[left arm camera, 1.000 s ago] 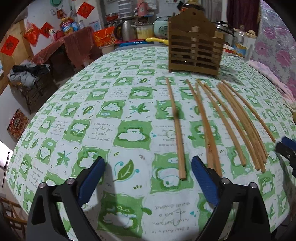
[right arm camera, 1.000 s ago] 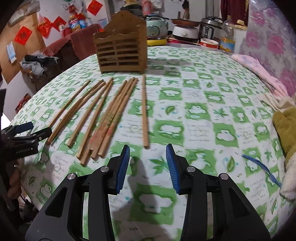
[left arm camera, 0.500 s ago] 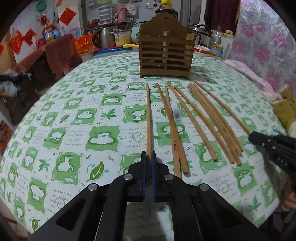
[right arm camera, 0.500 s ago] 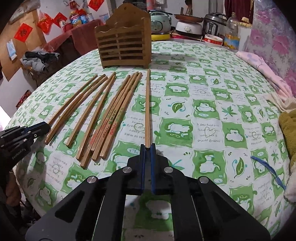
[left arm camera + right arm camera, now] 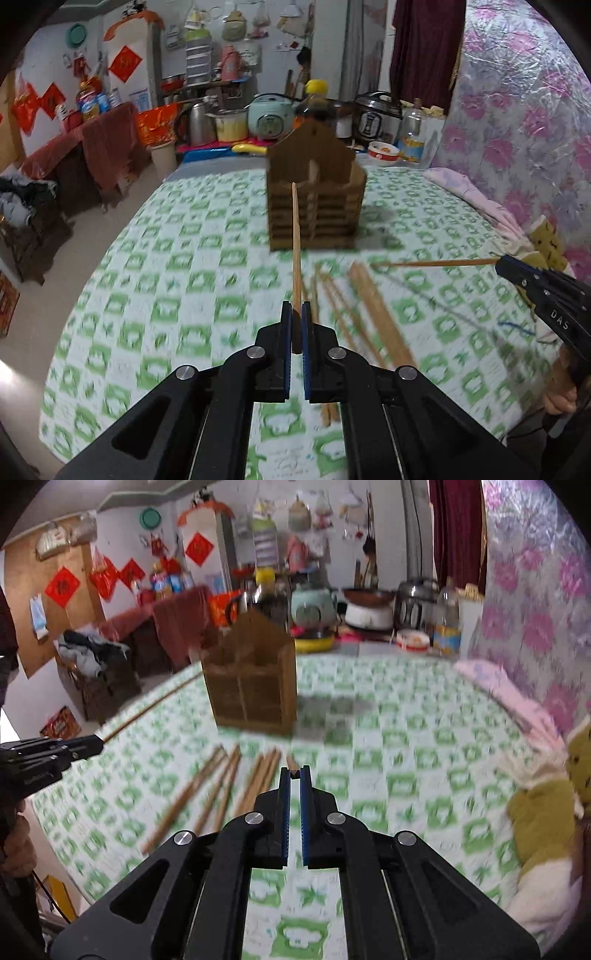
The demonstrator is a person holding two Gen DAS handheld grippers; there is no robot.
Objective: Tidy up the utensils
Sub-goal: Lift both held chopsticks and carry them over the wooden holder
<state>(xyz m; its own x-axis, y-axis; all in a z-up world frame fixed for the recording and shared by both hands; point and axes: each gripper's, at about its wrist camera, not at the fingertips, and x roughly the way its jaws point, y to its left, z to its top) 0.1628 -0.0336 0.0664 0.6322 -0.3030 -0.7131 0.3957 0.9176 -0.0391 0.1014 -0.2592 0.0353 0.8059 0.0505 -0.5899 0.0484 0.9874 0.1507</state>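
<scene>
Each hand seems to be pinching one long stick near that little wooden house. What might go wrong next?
The left gripper holds its chopstick only at the very end, so the long free part could swing or slip. Its tip must find an opening in the wooden holder; a miss could nudge the holder. The right gripper also carries a chopstick, pointing sideways in the left view, so the two sticks might cross.

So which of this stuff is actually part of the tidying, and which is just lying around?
Part of the job:
left gripper, chopstick
right gripper, chopstick
loose chopsticks
wooden holder

Just lying about:
rice cooker
kettle
soft toy
</scene>
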